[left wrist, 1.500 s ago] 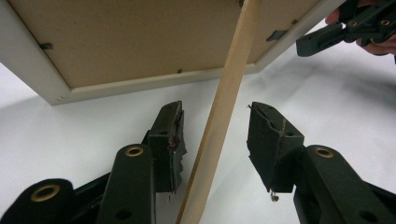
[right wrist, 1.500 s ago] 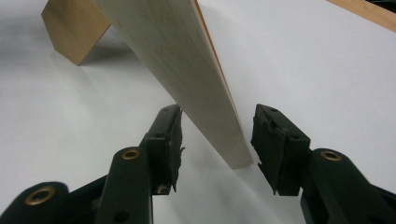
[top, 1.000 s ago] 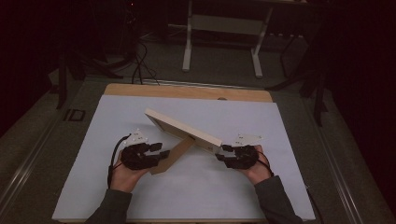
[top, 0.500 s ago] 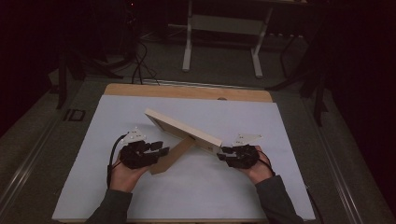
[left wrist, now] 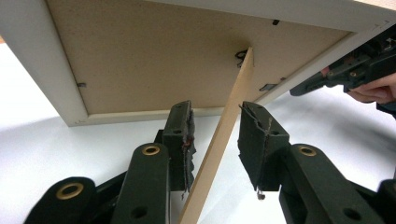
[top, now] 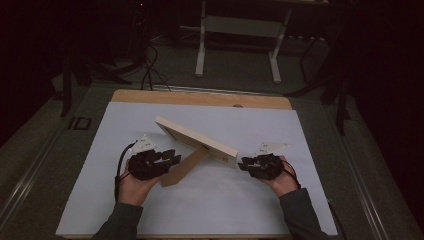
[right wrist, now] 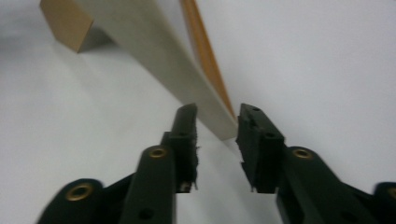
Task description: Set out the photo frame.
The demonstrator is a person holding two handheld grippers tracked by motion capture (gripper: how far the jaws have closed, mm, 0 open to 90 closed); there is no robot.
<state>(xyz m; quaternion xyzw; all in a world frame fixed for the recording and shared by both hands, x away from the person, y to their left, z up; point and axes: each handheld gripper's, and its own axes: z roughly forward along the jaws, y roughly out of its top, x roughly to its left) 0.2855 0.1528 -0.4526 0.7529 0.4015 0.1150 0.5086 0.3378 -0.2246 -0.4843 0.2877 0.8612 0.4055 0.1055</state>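
A white table [top: 150, 215] is carrying the work, and near its middle a picture frame [top: 195, 140] is standing tilted, its pale wooden edge running from upper left to lower right in the high view, its brown backing board [left wrist: 154, 56] leaning toward the person. The frame is propping itself on its easel stand [top: 186, 167], a thin wooden strip hinged to the backing and reaching down to the table. The setting-up is looking well advanced: the stand is already swung out and the frame is resting on it, while both grippers are staying at it, so steadying and letting go appear to be what is left. The left gripper [left wrist: 215, 135] is straddling the stand with its jaws having just been closing; the strip is lying between them with a gap on each side, so nothing is pinched yet. The right gripper [right wrist: 215, 130] is sitting at the frame's lower right corner, its jaws likewise having just been closing, the corner between them with a narrow gap showing on each side.
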